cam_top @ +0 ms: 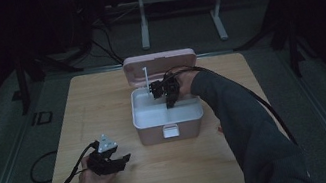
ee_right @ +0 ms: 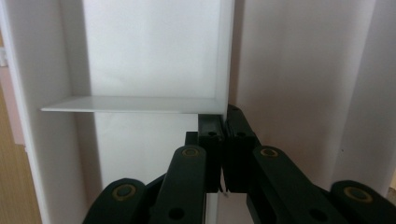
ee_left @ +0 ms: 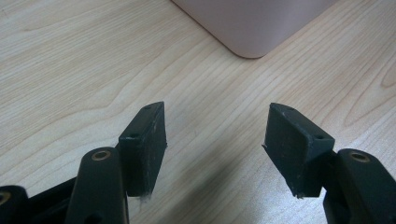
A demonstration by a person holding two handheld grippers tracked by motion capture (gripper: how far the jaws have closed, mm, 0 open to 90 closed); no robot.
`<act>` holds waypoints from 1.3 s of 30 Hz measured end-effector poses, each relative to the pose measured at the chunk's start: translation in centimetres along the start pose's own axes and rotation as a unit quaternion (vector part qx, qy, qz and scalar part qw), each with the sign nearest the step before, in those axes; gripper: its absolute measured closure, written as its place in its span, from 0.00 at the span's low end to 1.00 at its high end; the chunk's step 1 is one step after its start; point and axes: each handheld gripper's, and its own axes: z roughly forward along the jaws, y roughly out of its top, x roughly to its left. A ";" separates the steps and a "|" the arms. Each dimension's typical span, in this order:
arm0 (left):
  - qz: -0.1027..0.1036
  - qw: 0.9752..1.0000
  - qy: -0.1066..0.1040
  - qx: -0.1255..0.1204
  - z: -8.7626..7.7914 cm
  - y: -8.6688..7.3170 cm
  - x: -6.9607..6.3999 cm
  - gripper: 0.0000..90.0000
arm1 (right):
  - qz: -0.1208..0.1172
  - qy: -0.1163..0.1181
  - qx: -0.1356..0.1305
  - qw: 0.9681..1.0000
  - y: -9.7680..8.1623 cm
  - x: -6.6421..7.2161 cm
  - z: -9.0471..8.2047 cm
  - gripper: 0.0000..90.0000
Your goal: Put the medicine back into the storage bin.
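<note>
White tray wall pinched inside the pink box.

The right tool (cam_top: pixel 169 101) is lowered into the open pink box (cam_top: pixel 151 135), which stands near the middle of the wooden table (cam_top: pixel 102 102) with its lid (cam_top: pixel 160 64) raised at the back. In the right gripper view its jaws are seen pressed together on the thin edge of the white inner tray (ee_right: pixel 223 56), beside a flat white divider (ee_right: pixel 126 104). The left tool (ee_left: pixel 215 149) is held low over the table near the front left, just short of the box corner, with its jaws standing apart and nothing between them.
</note>
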 end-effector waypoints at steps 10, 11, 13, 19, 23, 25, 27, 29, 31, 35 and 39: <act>-0.001 1.000 -0.001 0.002 0.1 0.0 0.0 0.43 | 0.005 0.006 -0.009 1.000 -0.2 -0.1 -0.1 0.99; 0.000 1.000 -0.002 0.003 0.1 0.0 0.0 0.43 | 0.005 0.006 -0.009 1.000 -0.3 -0.1 -0.1 0.99; -0.001 1.000 -0.002 0.002 0.1 0.0 0.0 0.43 | 0.005 0.004 -0.009 1.000 -0.3 -0.1 -0.2 0.99; -0.001 1.000 -0.003 0.002 0.1 0.0 0.0 0.43 | 0.004 -0.002 -0.007 1.000 -0.2 0.1 -0.4 0.99; -0.001 1.000 -0.003 0.002 0.1 0.0 0.0 0.43 | 0.005 -0.005 -0.010 1.000 -0.2 0.1 -0.6 0.99; -0.001 1.000 -0.004 0.002 0.0 0.0 0.0 0.43 | 0.006 -0.007 -0.011 1.000 -0.2 0.1 -0.8 0.99; 0.000 1.000 -0.005 0.002 0.0 -0.1 0.0 0.43 | 0.004 -0.010 -0.012 1.000 -0.2 0.2 -1.0 0.99; -0.001 1.000 -0.006 0.001 0.0 -0.1 0.0 0.43 | 0.003 -0.014 -0.014 1.000 -0.2 0.3 -1.3 0.99; -0.001 1.000 -0.006 0.001 0.0 0.0 0.0 0.43 | 0.003 -0.015 -0.016 1.000 -0.3 0.3 -1.4 0.99; 0.000 1.000 -0.007 -0.001 -0.1 -0.1 0.0 0.43 | 0.000 -0.020 -0.031 0.999 -0.5 0.2 -2.3 0.99; -0.001 1.000 -0.007 -0.002 -0.1 -0.1 0.0 0.44 | 0.003 -0.021 -0.047 0.999 -0.9 0.3 -3.2 0.99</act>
